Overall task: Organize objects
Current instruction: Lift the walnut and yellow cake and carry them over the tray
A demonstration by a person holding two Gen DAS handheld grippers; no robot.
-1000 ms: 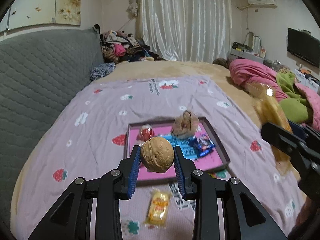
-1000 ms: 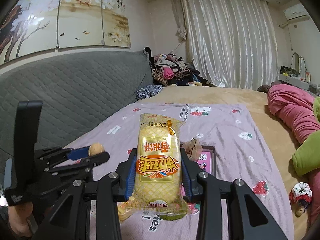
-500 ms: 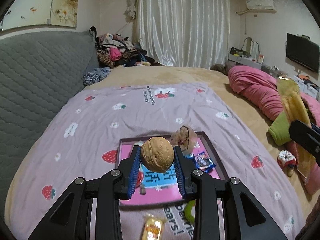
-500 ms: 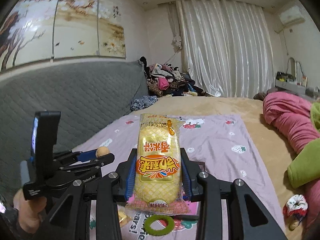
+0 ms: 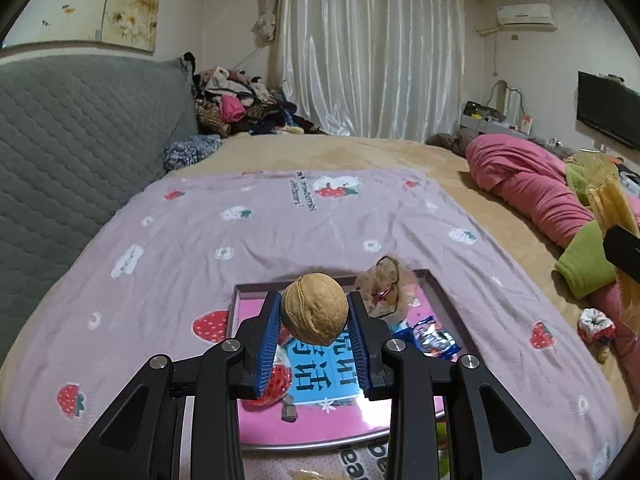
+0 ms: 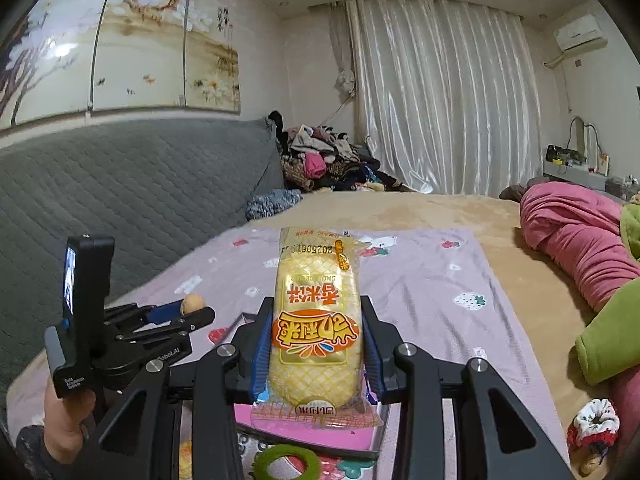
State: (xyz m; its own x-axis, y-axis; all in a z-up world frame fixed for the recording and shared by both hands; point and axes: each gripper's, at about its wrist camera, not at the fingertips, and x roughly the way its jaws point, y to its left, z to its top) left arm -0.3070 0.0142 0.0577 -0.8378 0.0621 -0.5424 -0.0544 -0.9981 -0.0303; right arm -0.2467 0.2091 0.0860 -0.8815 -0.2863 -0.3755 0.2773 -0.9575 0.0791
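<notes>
My left gripper (image 5: 314,312) is shut on a brown walnut (image 5: 314,309), held just above the near part of a pink tray (image 5: 340,420) on the bed. The tray holds a blue-wrapped candy (image 5: 434,338), a red-wrapped candy (image 5: 278,384) and a clear bag with a hair tie (image 5: 386,286). My right gripper (image 6: 316,340) is shut on a yellow snack packet (image 6: 316,320), upright between the blue pads, above the tray's pink edge (image 6: 280,428). In the right wrist view the left gripper (image 6: 188,312) with the walnut (image 6: 193,303) shows at the left, held by a hand (image 6: 66,416).
A lilac strawberry-print blanket (image 5: 280,220) covers the bed. A green ring (image 6: 286,462) lies in front of the tray. The grey quilted headboard (image 5: 72,132) is left, rolled pink bedding (image 5: 532,188) and green cloth (image 5: 586,264) right. A small toy (image 6: 592,426) lies at the blanket's right edge.
Both grippers have moved forward over the bed. The tray now sits right under the walnut, and the yellow candy before the tray has slid out of the left wrist view.
</notes>
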